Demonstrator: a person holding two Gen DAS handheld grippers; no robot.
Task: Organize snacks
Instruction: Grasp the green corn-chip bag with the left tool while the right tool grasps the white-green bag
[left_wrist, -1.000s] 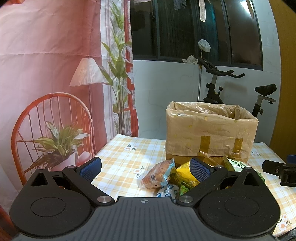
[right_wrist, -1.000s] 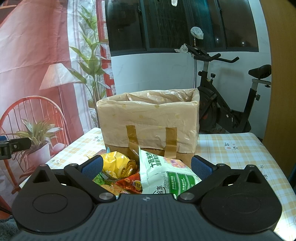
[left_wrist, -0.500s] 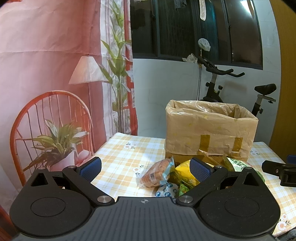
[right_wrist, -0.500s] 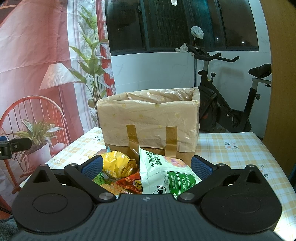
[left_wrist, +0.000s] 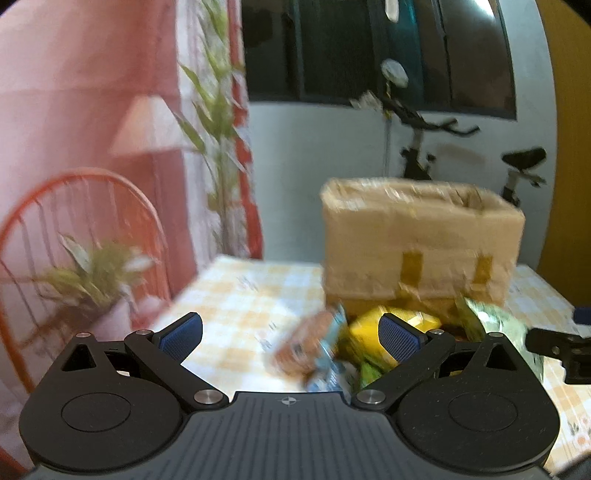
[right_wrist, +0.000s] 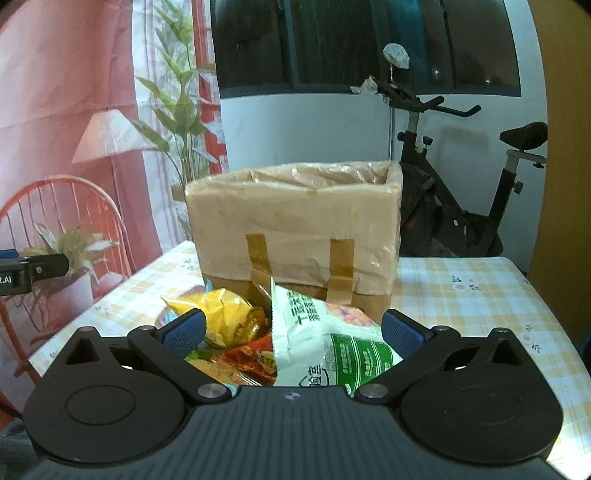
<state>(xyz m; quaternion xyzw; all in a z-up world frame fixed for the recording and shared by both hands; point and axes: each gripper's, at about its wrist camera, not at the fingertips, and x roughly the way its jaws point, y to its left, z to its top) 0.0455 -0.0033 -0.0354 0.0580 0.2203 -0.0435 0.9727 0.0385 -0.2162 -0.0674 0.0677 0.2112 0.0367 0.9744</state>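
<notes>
A pile of snack packets lies on the checked tablecloth in front of a taped cardboard box (right_wrist: 295, 236) with an open top. In the right wrist view a green and white packet (right_wrist: 325, 343), a yellow packet (right_wrist: 225, 317) and a red packet (right_wrist: 255, 360) lie between the fingers. My right gripper (right_wrist: 291, 330) is open above them and holds nothing. In the blurred left wrist view my left gripper (left_wrist: 290, 334) is open and empty. A brown bread packet (left_wrist: 306, 347) and the yellow packet (left_wrist: 365, 332) lie just ahead of it, before the box (left_wrist: 421, 243).
The table (right_wrist: 480, 295) has its left edge near a printed backdrop with a red chair and plant (right_wrist: 70, 236). An exercise bike (right_wrist: 461, 199) stands behind the table. The other gripper shows at the right edge of the left wrist view (left_wrist: 557, 347).
The left wrist view has gone blurry: the left gripper is moving and the scene has shifted slightly down and left. The right gripper has barely moved. Both stay open.
</notes>
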